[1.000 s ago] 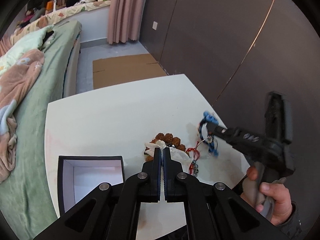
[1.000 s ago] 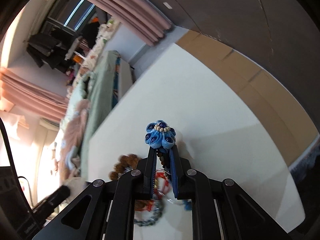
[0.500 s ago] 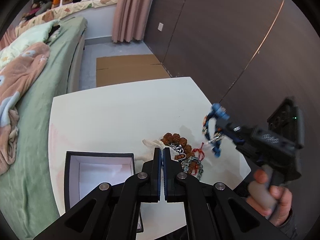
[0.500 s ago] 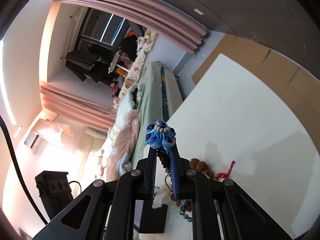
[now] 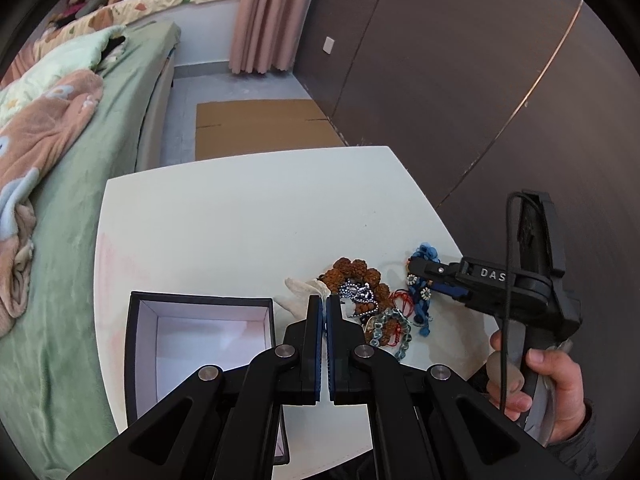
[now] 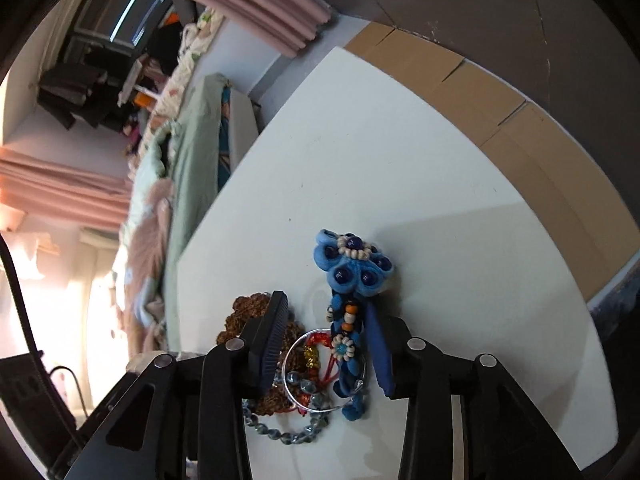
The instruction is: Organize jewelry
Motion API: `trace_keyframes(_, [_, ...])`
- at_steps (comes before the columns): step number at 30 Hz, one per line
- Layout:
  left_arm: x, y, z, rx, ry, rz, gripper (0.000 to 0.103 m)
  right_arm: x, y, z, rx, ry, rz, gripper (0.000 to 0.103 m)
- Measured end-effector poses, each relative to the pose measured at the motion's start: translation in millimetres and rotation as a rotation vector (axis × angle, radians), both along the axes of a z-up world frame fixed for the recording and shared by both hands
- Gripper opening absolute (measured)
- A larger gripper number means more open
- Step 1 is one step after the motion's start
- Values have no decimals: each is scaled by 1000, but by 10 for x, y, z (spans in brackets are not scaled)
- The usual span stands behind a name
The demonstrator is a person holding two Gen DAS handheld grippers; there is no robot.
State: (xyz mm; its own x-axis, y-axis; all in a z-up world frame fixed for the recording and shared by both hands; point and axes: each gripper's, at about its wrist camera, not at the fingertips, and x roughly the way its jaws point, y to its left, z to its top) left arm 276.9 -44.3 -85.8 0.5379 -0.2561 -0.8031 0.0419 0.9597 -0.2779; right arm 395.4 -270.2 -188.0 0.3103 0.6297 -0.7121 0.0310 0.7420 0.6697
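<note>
A blue flower ornament with beads (image 6: 352,268) lies on the white table (image 6: 440,200), between the spread fingers of my right gripper (image 6: 328,316), which is open. In the left wrist view the ornament (image 5: 424,280) lies under the right gripper's tip (image 5: 420,270). Next to it is a pile of jewelry: brown bead bracelet (image 5: 352,270), silver chain (image 5: 356,292), clear glass beads (image 5: 392,328), red cord (image 5: 402,298). My left gripper (image 5: 324,304) is shut and empty, above the table beside an open black box with white lining (image 5: 200,340).
A white cloth scrap (image 5: 302,290) lies by the pile. A bed with green and pink bedding (image 5: 60,160) runs along the table's left side. Cardboard (image 5: 260,120) lies on the floor beyond the table. A dark wall (image 5: 460,80) stands to the right.
My right gripper came down to the table and opened, letting go of the blue ornament, which now lies beside the pile. My left gripper stayed shut.
</note>
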Motion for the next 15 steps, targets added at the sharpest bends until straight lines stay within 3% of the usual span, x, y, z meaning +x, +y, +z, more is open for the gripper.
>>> trace_keyframes(6, [-2, -2, -18, 5, 8, 5, 1, 47, -25, 6, -40, -7, -12, 39])
trace_keyframes(7, [3, 1, -26, 7, 11, 7, 1, 60, -30, 10, -45, -10, -15, 36])
trace_keyframes(9, [21, -5, -45, 16, 22, 7, 1, 94, -7, 13, -84, -10, -16, 16])
trace_keyframes(10, [26, -9, -53, 22, 26, 6, 1, 108, -5, 4, -95, -4, -12, 13])
trace_keyframes(15, [74, -45, -151, 3, 78, -32, 2, -33, -49, 163, -43, -68, -5, 13])
